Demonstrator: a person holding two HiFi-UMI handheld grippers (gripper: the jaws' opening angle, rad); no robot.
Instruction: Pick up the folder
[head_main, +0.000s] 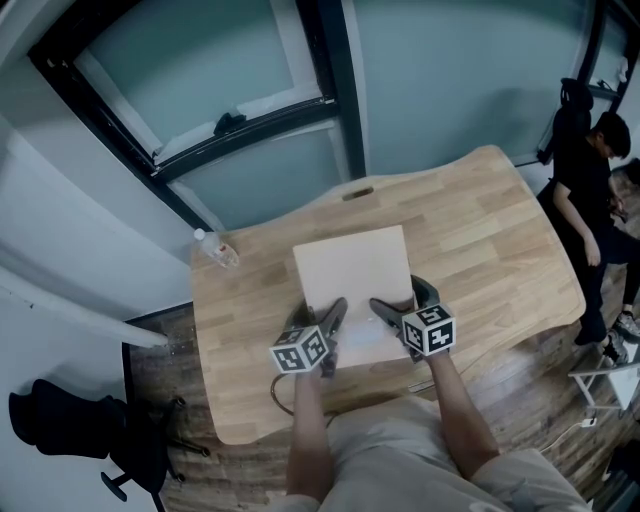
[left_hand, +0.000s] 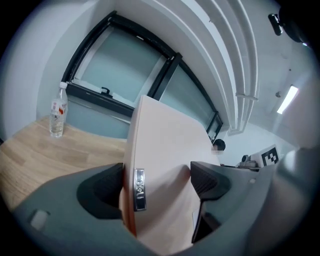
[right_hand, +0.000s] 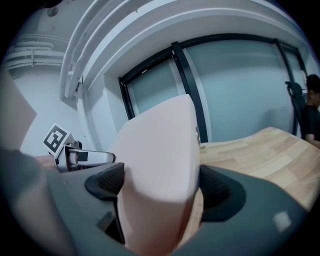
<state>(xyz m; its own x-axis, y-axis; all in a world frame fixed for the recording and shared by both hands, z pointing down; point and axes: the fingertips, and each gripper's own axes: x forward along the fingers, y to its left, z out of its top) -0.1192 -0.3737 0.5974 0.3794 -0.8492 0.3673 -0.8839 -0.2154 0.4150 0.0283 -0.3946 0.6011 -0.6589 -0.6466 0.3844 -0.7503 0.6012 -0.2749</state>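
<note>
Wooden table (head_main: 500, 230) beside glass wall. Pale folder (head_main: 355, 270) over table's middle, near edge hidden behind both grippers. Left gripper (left_hand: 157, 186) clamped on folder, metal clip (left_hand: 139, 189) at its left pad. Right gripper (right_hand: 160, 186) also clamped on folder. Contact between folder and table unclear. Water bottle (head_main: 215, 247) back left.

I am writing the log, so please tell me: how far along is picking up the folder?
Done: the left gripper and the right gripper are each shut on the near edge of the folder. In hand: the lift itself; whether the folder is off the table cannot be told. Left: raising it clear.
</note>
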